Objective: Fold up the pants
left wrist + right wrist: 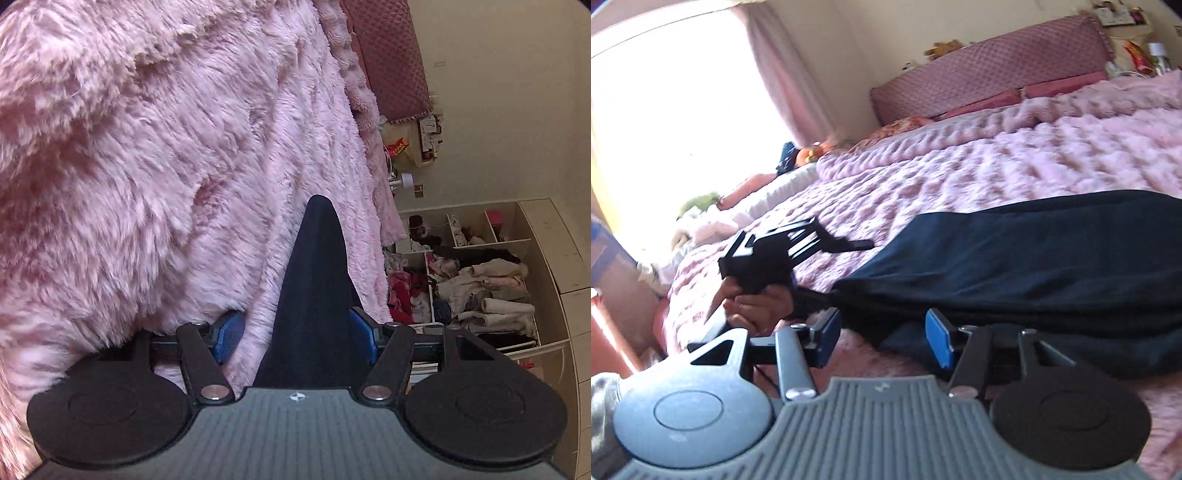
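Left gripper [297, 338]: blue pads spread wide, dark cloth lying between them but not pinched; seen from the right wrist it is a black tool [783, 254] held in a hand [757, 304].
Right gripper [882, 339]: jaws apart, nothing clamped, a fold of cloth just ahead of them.
Pants [1034, 266]: 1 dark navy pair, lying flat on the bed.
Surface: fluffy pink blanket [184, 166] covering the bed (long shaggy pile).
Room: cream walls, pink curtain [775, 66] beside a bright window, quilted pink headboard [990, 55], open shelf unit [480, 266] stuffed with clothes.
Grippers counted: 2.
Writing: none legible.
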{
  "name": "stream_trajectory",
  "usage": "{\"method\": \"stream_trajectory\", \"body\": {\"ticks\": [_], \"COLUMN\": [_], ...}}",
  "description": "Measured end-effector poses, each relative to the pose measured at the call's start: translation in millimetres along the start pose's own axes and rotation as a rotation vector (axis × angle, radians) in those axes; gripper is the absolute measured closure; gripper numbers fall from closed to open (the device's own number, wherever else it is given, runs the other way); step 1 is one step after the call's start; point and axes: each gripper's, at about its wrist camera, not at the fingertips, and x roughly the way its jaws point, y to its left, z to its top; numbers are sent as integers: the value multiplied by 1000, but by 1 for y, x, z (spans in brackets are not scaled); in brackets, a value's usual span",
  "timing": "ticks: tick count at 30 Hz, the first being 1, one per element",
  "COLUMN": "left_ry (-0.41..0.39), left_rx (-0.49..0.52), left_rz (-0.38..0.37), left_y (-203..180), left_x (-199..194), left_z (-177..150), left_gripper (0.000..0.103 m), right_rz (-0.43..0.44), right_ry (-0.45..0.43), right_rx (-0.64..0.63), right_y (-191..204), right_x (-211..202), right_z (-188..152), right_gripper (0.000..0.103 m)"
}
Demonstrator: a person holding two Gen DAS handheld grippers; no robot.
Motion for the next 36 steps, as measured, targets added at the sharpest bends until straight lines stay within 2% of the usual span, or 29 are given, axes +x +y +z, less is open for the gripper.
{"method": "stream_trajectory", "body": {"ticks": [4,8,10,11,12,13,15,18,21,22,24,25,27,28,30,32,33,34,35,36], "left_ry": [-12,-14,-14,-11,-5,2,12,57,84,87,90,102,126,130,129,127,128,131,133,133], "left_rx": [-32,-78,-107,-120,-133,-144,-173,-159,-148,-149,-160,-172,-197,-200,-198,-185,-176,-168,-163,-160], "left_rz": [-32,-65,-78,-83,-87,-90,-103,-95,-79,-77,-81,-89,-99,-101,-100,-96,-94,-92,-91,-92], "left_y": [14,21,25,28,30,31,37,38,37,37,39,39,42,42,44,43,42,41,40,40], "left_x": [-3,-5,-5,-6,-6,-5,-7,-4,-3,-3,-2,0,1,2,2,5,6,7,8,8], "left_z": [4,8,10,12,13,15,19,22,25,25,25,27,28,28,28,27,26,25,24,23], "left_gripper": [30,30,31,31,31,32,32,32,32,32,32,32,32,32,32,32,32,32,32,32], "right_rz": [-52,-93,-142,-178,-188,-183,-202,-219,-207,-170,28,102,145,146,109,40,-32,-100,-159,-192], "right_ry": [55,31,8,0,4,13,23,68,127,132,167,185,119,22,-67,-78,-82,-86,-88,-90], "right_rx": [-50,-84,-116,-128,-128,-129,-159,-227,-268,-275,-229,-202,-206,-218,-219,-219,-206,-180,-132,-83], "right_y": [41,63,73,78,79,81,90,101,105,104,95,91,87,84,75,60,50,40,28,18], "right_x": [53,90,106,114,122,128,137,145,145,140,125,117,92,72,49,42,39,37,34,32], "right_z": [-9,-9,-9,-9,-9,-9,-9,-9,-7,-5,-2,-1,0,1,6,16,20,24,27,29], "right_gripper": [53,54,54,59,79,90,89,76,72,69,59,67,66,61,55,59,67,81,90,102]}}
